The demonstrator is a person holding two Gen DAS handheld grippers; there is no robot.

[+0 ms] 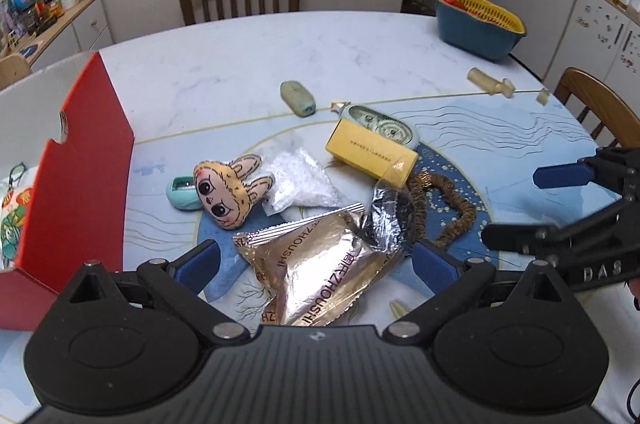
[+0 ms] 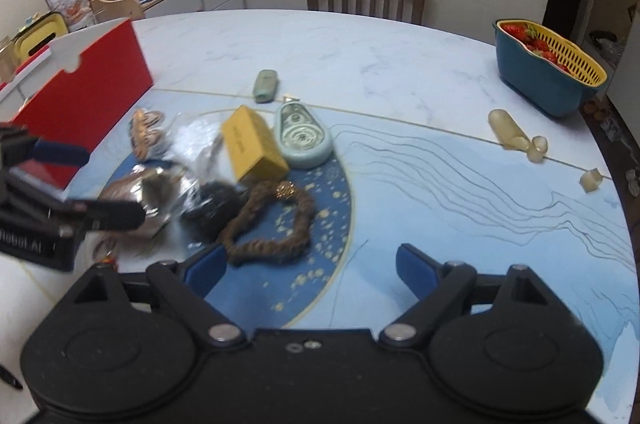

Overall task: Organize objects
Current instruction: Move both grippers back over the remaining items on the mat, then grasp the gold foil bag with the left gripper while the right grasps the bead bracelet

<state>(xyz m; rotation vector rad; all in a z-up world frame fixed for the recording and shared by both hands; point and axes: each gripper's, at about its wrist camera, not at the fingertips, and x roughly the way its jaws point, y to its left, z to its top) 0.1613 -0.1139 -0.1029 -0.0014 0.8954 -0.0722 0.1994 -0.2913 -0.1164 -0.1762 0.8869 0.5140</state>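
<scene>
Stuff in messy pile on round table (image 1: 248,64). Left gripper (image 1: 316,264) jaws wide open over shiny snack wrapper (image 1: 320,264), pads not pressing it. Right gripper (image 2: 306,270) jaws open too, nothing between them, brown hair scrunchie (image 2: 272,224) just past left pad. Bunny face toy (image 1: 228,188) beside clear plastic bag (image 1: 300,180). Yellow box (image 1: 372,154) leans on green oval case (image 1: 380,124). Red box (image 1: 80,180) at left side, well apart from blue basket (image 1: 476,32) at far right.
</scene>
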